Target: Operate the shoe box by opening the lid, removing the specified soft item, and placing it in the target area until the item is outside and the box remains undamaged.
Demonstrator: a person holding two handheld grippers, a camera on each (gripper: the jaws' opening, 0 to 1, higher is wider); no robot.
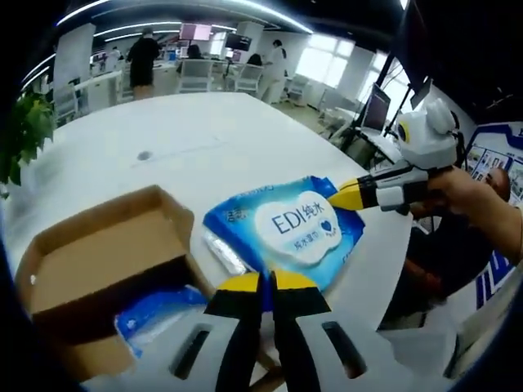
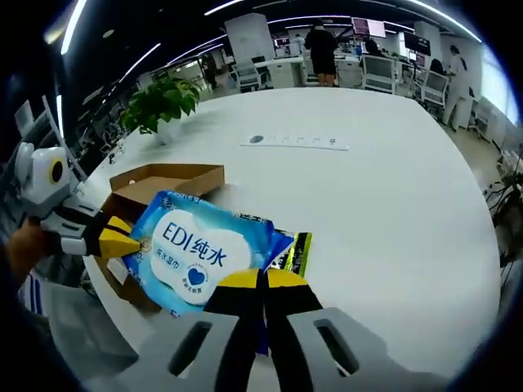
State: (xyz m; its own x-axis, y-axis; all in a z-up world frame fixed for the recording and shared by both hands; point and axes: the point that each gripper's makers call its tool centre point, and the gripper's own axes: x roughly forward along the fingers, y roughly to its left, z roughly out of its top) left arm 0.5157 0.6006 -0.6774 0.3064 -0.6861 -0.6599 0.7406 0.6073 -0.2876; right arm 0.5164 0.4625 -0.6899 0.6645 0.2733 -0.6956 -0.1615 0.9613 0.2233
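A blue wet-wipes pack (image 1: 286, 229) (image 2: 196, 249) with a white "EDI" label hangs above the table, held at two ends. My left gripper (image 1: 265, 284) is shut on its near edge; in the right gripper view it reaches in from the left (image 2: 131, 238). My right gripper (image 2: 261, 280) is shut on the pack's opposite edge, and comes in from the right (image 1: 347, 194) in the left gripper view. The brown cardboard shoe box (image 1: 98, 261) (image 2: 167, 181) stands open beside the pack. A second blue packet (image 1: 155, 312) lies inside it.
The white table (image 1: 204, 139) stretches far behind the box. A potted plant (image 2: 159, 102) stands near its edge. A thin strip (image 2: 294, 141) lies mid-table. A green-black wrapper (image 2: 298, 251) peeks from under the pack. Desks, chairs and people fill the back.
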